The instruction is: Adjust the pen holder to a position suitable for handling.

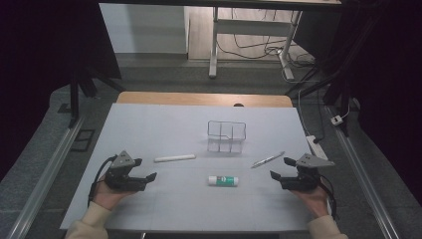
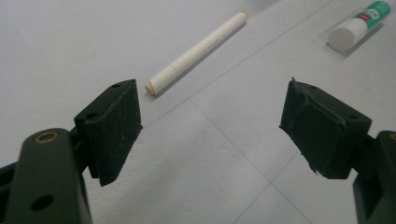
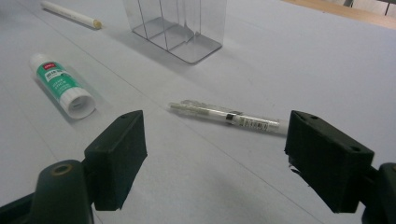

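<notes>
On the pale sheet lie a white marker [image 1: 174,158] [image 2: 198,50] [image 3: 70,14], a green-and-white glue stick [image 1: 223,180] [image 2: 357,25] [image 3: 63,85] and a clear pen [image 1: 267,159] [image 3: 229,116]. A clear divided organizer [image 1: 227,136] [image 3: 176,25] stands behind them. My left gripper [image 1: 144,171] [image 2: 210,130] rests open at the near left, with the marker's end just beyond its jaws. My right gripper [image 1: 280,169] [image 3: 215,158] rests open at the near right, the pen lying just ahead of its jaws. Nothing is between either pair of jaws.
The sheet covers a wooden table [image 1: 204,98] whose far edge shows bare. Beyond it are a desk frame [image 1: 214,45], cables [image 1: 259,50] on the floor and a power strip [image 1: 318,147] to the right. Dark curtains flank both sides.
</notes>
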Tool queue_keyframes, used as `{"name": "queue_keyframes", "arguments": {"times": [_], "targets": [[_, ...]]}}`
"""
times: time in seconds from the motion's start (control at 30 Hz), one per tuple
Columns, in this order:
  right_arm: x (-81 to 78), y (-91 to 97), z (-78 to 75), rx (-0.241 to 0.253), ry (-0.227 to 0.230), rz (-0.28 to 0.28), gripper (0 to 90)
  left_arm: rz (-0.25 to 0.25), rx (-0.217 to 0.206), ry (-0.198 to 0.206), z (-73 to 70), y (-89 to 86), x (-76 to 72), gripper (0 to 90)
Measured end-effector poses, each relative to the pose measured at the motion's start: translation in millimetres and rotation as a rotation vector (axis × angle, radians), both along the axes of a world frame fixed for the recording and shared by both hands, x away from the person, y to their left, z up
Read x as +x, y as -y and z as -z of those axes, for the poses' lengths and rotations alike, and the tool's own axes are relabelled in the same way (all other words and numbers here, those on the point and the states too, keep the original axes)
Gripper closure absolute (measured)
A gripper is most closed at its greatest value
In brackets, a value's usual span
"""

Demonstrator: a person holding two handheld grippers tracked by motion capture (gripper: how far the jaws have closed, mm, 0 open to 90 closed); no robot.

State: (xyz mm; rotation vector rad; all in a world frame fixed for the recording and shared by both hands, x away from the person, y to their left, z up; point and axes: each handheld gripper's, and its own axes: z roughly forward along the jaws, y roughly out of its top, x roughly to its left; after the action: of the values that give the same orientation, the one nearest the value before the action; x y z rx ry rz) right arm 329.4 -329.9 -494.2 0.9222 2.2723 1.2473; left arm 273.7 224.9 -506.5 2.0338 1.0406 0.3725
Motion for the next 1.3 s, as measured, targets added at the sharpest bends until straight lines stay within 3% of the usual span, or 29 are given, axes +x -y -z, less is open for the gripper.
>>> {"name": "queue_keyframes", "arguments": {"times": [0.43, 0.77, 1.03, 1.3], "targets": [[8.6, -7.1, 0.4, -0.010, -0.020, 0.006, 23.2, 0.012, -0.006, -0.010, 5.1, -1.5, 1.3, 19.8], [15.0, -18.6, -12.0, -0.017, -0.001, 0.013, 27.9, 0.019, -0.005, -0.010, 6.5, 1.0, 1.7, 19.9], [30.5, -28.8, -20.2, -0.014, -0.007, 0.023, 32.3, 0.009, -0.010, -0.010, 5.1, -0.9, 1.8, 19.9], [47.0, -38.2, -21.9, -0.054, -0.033, 0.041, 50.6, 0.001, -0.010, -0.015, 5.5, -1.9, 3.0, 20.0]]}}
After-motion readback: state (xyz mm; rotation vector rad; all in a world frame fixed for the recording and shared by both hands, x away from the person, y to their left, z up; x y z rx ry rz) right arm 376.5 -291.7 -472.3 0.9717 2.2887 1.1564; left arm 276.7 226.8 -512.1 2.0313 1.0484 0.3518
